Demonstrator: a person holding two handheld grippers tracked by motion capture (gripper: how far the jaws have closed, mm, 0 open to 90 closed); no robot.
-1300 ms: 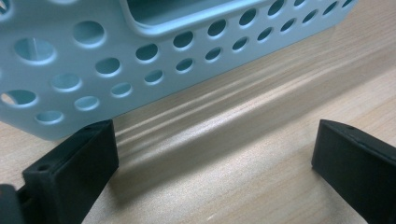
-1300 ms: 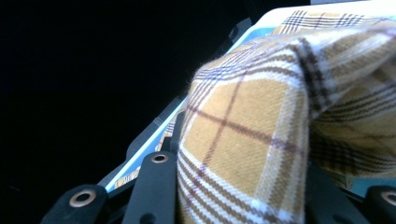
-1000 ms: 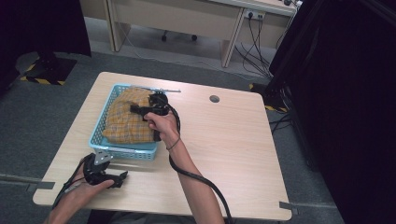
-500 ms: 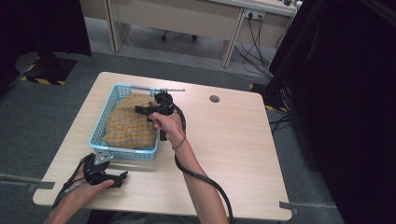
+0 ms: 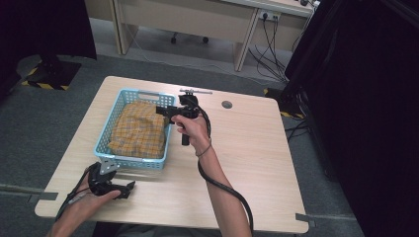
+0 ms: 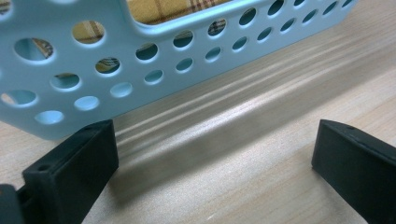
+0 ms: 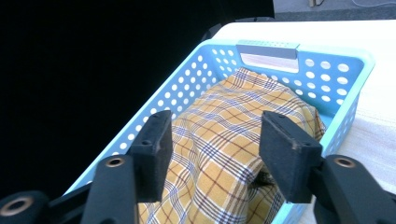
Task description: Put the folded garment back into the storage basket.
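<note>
— Where's the cloth (image 7: 229, 140)?

— Heaped in the basket (image 5: 106, 153) by the table's left edge; my right gripper (image 7: 212, 154) hangs over it, jaws apart.

— Grip?

— Probably soft, light: pinch a top fold. Left gripper (image 6: 210, 163) rests spread, empty.

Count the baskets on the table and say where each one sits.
1. The light blue basket sits on the left half of the table, holding a yellow plaid cloth. The right gripper hovers over it.
</note>
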